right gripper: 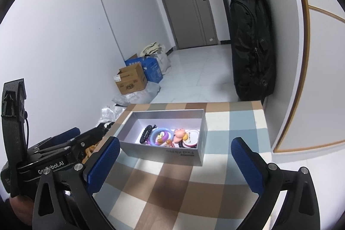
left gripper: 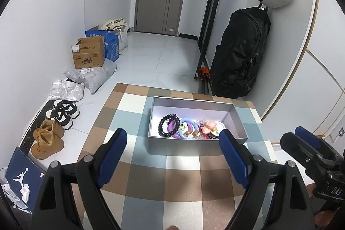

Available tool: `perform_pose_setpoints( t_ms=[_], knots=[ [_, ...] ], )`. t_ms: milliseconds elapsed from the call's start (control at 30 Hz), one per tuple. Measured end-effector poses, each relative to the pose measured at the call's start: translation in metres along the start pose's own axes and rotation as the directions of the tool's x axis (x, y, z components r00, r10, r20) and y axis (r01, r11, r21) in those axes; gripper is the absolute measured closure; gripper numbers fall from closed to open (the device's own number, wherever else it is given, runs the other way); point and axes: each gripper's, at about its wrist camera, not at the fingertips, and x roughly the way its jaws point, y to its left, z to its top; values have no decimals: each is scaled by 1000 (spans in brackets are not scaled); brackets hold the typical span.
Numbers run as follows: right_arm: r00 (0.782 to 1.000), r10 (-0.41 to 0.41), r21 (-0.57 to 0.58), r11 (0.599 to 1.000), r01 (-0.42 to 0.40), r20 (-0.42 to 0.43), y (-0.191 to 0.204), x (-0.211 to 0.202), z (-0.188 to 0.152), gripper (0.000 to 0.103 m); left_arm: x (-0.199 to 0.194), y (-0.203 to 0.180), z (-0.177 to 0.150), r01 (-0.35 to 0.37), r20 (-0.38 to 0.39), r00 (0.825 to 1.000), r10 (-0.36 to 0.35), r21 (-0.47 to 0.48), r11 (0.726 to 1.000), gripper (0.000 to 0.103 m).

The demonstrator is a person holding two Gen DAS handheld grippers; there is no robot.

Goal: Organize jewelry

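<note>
Both your grippers, left gripper (left gripper: 172,156) and right gripper (right gripper: 175,162), gape wide, empty, over the checked tablecloth (left gripper: 148,178); jewelry sits in the grey cardboard box (right gripper: 185,154). Light, slippery black bead bracelet (left gripper: 168,125): pinch its strand. Box's near wall hides some pieces

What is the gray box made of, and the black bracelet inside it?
The gray box looks like matte cardboard: thin straight walls, sharp folded corners, printed lettering on one side. The black bracelet is a ring of round, glossy beads with small highlights; they could be stone, glass or plastic, the look leaves that open.
</note>
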Motion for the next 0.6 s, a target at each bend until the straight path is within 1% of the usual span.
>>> perform_pose_setpoints(
  t_ms=[367, 600],
  knots=[
    [1000, -18, -15, 1000, 18, 9, -1, -2, -1, 0, -3, 2, -3, -11, -1, 1000, 11, -2, 1000, 19],
    [1000, -18, -17, 1000, 19, 10, -1, -3, -1, 0, -3, 0, -3, -2, -2, 1000, 2, 9, 1000, 19]
  ],
)
